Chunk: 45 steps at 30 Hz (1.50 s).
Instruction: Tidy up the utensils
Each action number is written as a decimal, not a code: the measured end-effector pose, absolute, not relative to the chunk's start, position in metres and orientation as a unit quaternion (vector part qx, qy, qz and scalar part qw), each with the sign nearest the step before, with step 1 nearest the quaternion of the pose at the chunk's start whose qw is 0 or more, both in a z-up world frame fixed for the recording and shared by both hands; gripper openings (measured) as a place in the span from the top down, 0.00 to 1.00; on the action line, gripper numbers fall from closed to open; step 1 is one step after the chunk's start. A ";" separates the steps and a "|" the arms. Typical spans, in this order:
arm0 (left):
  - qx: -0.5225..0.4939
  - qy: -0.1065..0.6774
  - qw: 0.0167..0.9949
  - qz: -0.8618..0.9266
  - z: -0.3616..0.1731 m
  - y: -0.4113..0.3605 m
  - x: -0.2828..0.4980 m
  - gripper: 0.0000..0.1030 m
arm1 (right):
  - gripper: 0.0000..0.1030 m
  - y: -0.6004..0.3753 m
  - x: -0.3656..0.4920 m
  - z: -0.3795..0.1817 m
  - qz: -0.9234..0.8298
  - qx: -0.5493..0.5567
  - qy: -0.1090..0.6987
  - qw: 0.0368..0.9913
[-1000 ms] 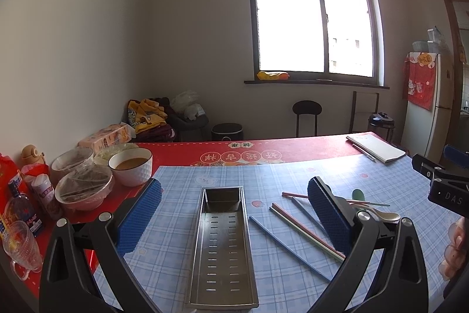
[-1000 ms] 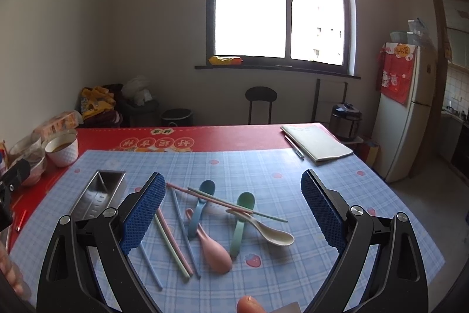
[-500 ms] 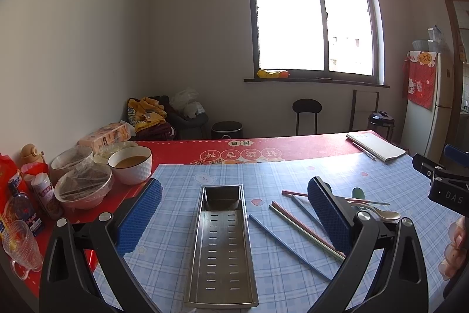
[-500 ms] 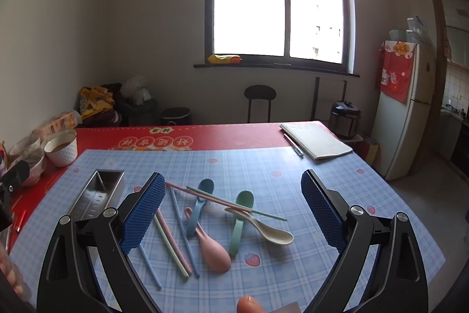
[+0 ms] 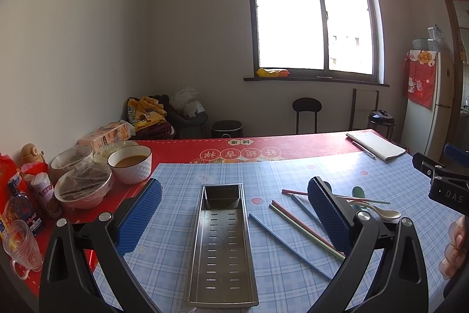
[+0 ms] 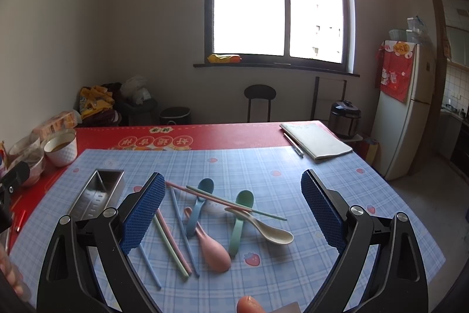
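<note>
Right wrist: gripper (image 6: pixel 231 213) fingers apart over spoons (image 6: pixel 215 251); left gripper (image 5: pixel 234 220) likewise apart, straddling tray (image 5: pixel 221 248), nothing held.

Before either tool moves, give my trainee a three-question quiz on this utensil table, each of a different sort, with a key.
1. True or false: the metal tray already holds a spoon.
2. Multiple choice: which spoon has its bowl nearest the right tool? A) pink spoon B) blue spoon C) green spoon
3. Fill in: the cream spoon lies with its handle across the ____ spoon.

Key
1. False; the tray is empty.
2. A
3. green
Both the left tool and the right tool are open, holding nothing.
</note>
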<state>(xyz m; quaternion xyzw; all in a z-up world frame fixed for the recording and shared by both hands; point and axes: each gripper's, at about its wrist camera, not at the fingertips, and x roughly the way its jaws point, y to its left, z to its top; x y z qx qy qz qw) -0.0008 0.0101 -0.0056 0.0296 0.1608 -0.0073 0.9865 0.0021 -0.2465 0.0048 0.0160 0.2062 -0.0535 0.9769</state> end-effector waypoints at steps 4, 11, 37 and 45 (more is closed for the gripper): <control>0.029 0.162 0.986 -0.007 -0.006 0.011 -0.001 0.05 | 0.12 -0.247 0.002 0.003 -0.053 0.017 0.208 0.977; 0.015 0.180 0.983 -0.016 -0.011 0.013 0.004 0.05 | 0.12 -0.250 0.004 -0.003 -0.032 0.032 0.206 0.977; 0.014 0.276 0.961 -0.003 -0.045 0.011 0.043 0.05 | 0.12 -0.254 0.057 -0.075 0.020 0.038 0.333 0.942; 0.015 0.320 0.947 -0.017 -0.068 0.002 0.062 0.05 | 0.12 -0.275 0.073 -0.100 0.075 0.060 0.350 0.932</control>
